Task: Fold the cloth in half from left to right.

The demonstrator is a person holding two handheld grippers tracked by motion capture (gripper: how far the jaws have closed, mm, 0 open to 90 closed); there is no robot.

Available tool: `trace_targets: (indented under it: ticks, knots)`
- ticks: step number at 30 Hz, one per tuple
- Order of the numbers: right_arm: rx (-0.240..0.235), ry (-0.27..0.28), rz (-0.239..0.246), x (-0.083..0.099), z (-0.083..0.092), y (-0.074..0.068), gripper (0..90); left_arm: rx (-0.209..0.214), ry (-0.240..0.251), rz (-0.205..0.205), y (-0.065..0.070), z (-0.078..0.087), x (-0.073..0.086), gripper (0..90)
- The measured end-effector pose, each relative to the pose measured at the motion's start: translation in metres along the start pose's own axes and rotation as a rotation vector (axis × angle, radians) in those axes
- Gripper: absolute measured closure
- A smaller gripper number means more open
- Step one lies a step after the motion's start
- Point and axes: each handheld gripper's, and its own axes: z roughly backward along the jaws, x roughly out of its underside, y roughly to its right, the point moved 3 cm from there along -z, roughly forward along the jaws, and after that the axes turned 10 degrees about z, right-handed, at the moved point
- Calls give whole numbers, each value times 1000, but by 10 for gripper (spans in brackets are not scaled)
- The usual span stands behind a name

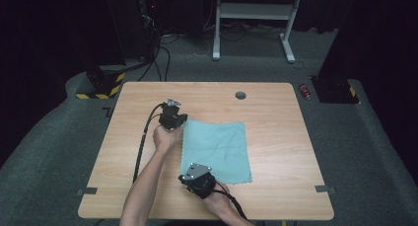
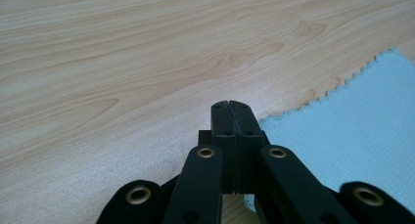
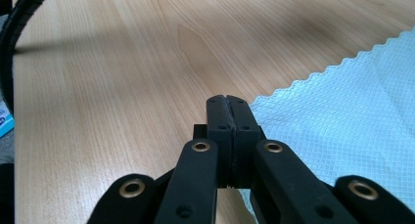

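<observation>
Meanwhile, a teal cloth lies flat mid-worktop; the left hand-held gripper and right hand-held gripper, jaws pressed together, sit at its left corners, apparently pinching nothing.

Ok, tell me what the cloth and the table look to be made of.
Cloth: thin teal woven fabric, probably microfibre, matt, with a fine diamond weave and zigzag-cut edges. Table: light wood-grain top, likely laminate, smooth with a faint sheen; grain lines and knots show.
</observation>
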Motion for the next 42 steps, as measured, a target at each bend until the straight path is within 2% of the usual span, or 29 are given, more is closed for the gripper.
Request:
trace_targets:
  ticks: [9,23,29,42]
  knots:
    - [-3,12,5,-8,3,-1,899,8,5,10,-4,6,-2,900]
    - [-34,30,9,-18,0,-4,899,14,-11,12,-15,18,-4,900]
    - [-43,35,8,-24,0,-6,899,11,-13,15,-21,25,-5,900]
    - [-67,96,28,-48,0,-10,900,-15,4,7,-34,51,-11,900]
